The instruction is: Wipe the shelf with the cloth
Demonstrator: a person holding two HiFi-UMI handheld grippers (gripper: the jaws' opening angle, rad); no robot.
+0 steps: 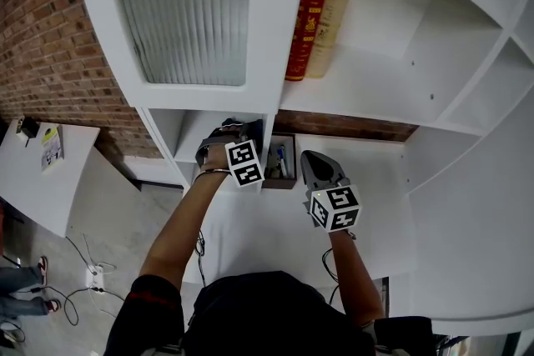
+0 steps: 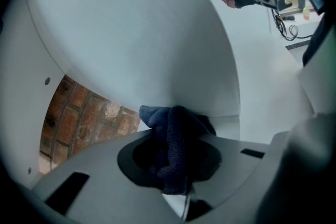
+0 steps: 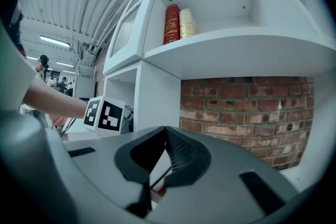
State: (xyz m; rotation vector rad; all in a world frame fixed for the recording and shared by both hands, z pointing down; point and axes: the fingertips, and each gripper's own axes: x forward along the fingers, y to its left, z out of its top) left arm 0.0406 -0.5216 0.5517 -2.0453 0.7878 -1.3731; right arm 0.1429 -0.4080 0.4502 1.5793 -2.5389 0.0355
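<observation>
While reaching into the low cubby [image 1: 193, 132] at centre left of the head view, pinched a dark blue cloth [image 2: 157, 115] in the left tool [image 2: 176, 157], jaws clamped on a thick bunched fold with the loose end spilling past the tips. Met, or stopped just short of, the white corner of the shelf [image 2: 131, 34] ahead; could not tell which from the left tool's view.

Judged the cloth soft, light and limp: likely to crumple and drag rather than glide flat, with nothing in it to break. Best taken at a gathered fold, as done here, leaving enough free fabric to press against the board. Might slip loose if caught only by a thin edge.

Held the right tool [image 3: 164, 157] just right of the left one, jaws pressed together on nothing, over the white surface [image 1: 267, 229] at lower centre of the head view.

Just beyond, at mid-frame, made out a small brown box [image 1: 282, 164] with what looked like pens, set beside the cubby's dividing wall.

Farther up the frame, found a red book [image 1: 310, 12] and a cream book [image 1: 331, 21] upright and touching on the open board, with bare white board to their right.

Farthest off, at upper left, saw only brick wall [image 1: 42, 29].
</observation>
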